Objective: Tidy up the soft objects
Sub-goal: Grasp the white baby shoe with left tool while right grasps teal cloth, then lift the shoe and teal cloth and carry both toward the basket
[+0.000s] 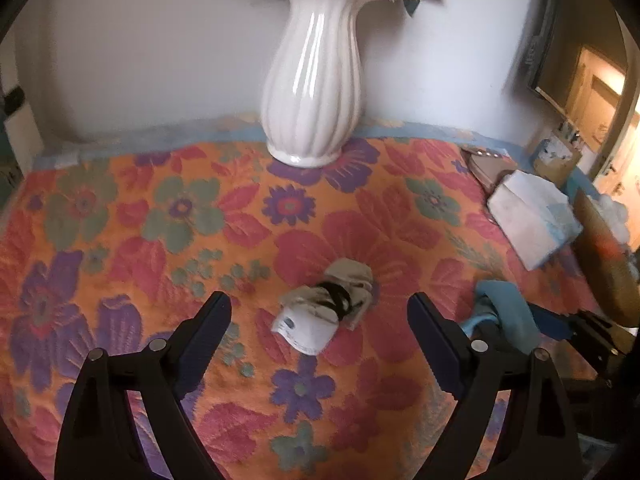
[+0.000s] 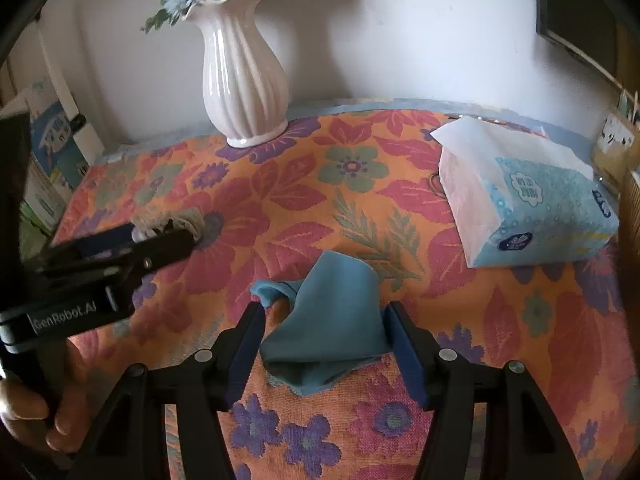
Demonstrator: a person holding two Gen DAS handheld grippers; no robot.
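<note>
A beige sock bundle with a white label and a black band lies on the floral tablecloth. My left gripper is open, its fingers on either side of the bundle and just short of it. A crumpled blue cloth lies between the fingers of my right gripper, which is open around it; the pads sit close to the cloth's sides. The cloth also shows at the right of the left wrist view. The left gripper shows from the side in the right wrist view, with the bundle beyond it.
A white ribbed vase with blue flowers stands at the back by the wall. A soft tissue pack lies at the right. A brown flat item sits behind it. Boxes stand off the table's left edge.
</note>
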